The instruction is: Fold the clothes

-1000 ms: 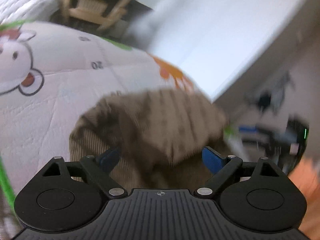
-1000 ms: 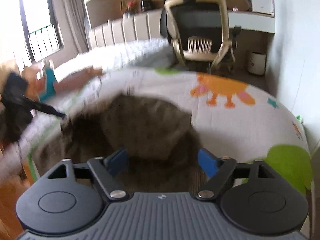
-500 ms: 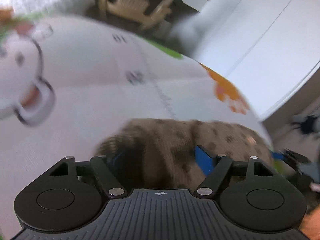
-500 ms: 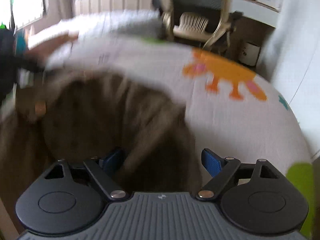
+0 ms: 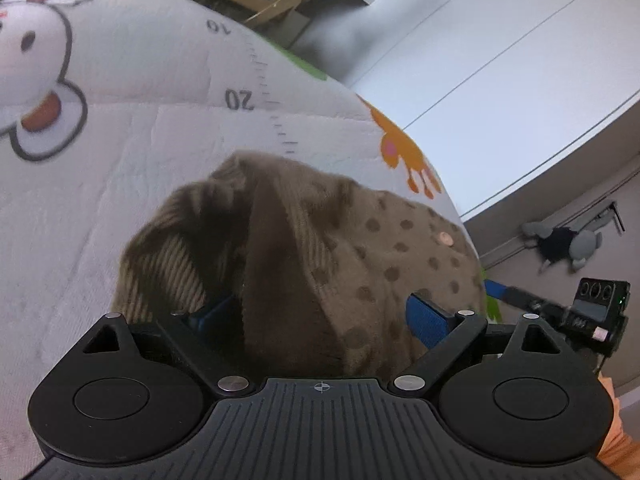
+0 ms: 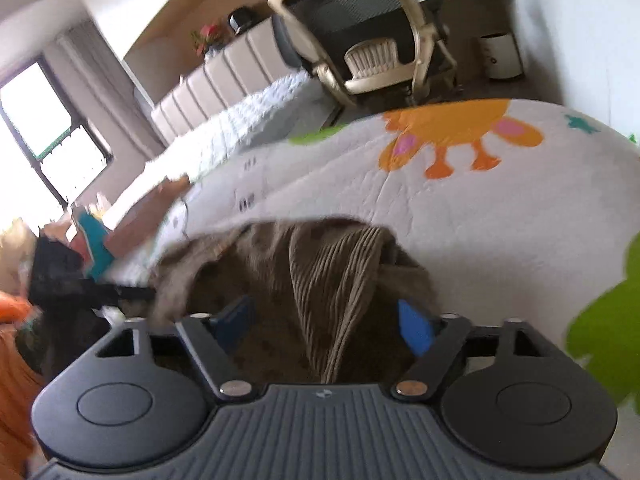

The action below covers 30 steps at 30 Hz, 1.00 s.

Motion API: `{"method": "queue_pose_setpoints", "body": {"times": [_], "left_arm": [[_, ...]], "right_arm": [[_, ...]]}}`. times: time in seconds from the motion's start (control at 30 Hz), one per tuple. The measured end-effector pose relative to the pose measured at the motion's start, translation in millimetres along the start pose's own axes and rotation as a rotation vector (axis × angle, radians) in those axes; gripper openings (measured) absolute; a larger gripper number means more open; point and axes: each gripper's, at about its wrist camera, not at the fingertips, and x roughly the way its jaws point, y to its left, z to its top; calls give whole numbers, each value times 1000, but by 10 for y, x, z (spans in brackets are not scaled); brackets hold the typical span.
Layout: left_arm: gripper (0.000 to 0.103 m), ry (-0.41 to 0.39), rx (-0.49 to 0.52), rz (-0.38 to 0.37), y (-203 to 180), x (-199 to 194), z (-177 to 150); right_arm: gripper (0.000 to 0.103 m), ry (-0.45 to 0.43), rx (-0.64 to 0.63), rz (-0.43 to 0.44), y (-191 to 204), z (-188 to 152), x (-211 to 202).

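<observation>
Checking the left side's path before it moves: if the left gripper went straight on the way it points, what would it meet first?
The brown dotted garment, bunched between the left gripper's fingers already; the printed play mat lies beyond.

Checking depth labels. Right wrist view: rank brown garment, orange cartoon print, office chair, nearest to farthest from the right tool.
1. brown garment, between the right tool's fingers.
2. orange cartoon print, on the mat, ahead, right.
3. office chair, beyond the mat, top centre.

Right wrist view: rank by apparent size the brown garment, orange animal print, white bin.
1. Brown garment, though it sits nearest the camera
2. Orange animal print
3. White bin, farthest away, so true size is unsure
</observation>
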Motion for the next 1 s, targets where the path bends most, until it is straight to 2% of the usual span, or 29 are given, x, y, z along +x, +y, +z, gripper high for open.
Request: {"method": "queue_pose_setpoints", "body": {"times": [0.03,0.1,0.13,0.2,0.3,0.5,0.63,0.67,0.73,0.8,0.83,0.9,1.0], "left_arm": [[90,-21,7,20,-18,0,1],[55,-47,18,76,-69,-2,6],[48,-51,33,87,-107,-22,0],[26,-59,62,110,-182,-61,-11],[21,-83,158,114,-388,-315,-78],[21,-79,284,87,-737,-868,-504],[22,-10,266,97,-701,-799,-878],[24,12,241,102,-628,-733,-931],[38,52,188,102,-473,-622,-1018],[49,33,126,53,-338,-687,-953],[54,14,98,26,-283,-736,-905],[73,-6,37,-14,-189,-726,-791],[81,-23,-56,-65,-61,-629,-609]], "right_arm": [[56,4,-18,-6,33,-14,65],[29,11,-54,-19,99,-43,196],[24,15,-72,-26,132,-57,261],[13,8,-117,-42,240,-63,242],[13,-22,-189,-29,449,-108,-86],[13,-25,-254,-5,742,-421,-718],[13,52,-235,-46,683,-730,-632],[17,69,-217,-53,639,-772,-599],[29,98,-180,-62,551,-836,-552],[57,89,-139,-49,460,-777,-646],[62,58,-115,-37,406,-714,-735],[69,-6,-62,-8,296,-588,-902],[72,-78,78,76,110,-409,-947]]}}
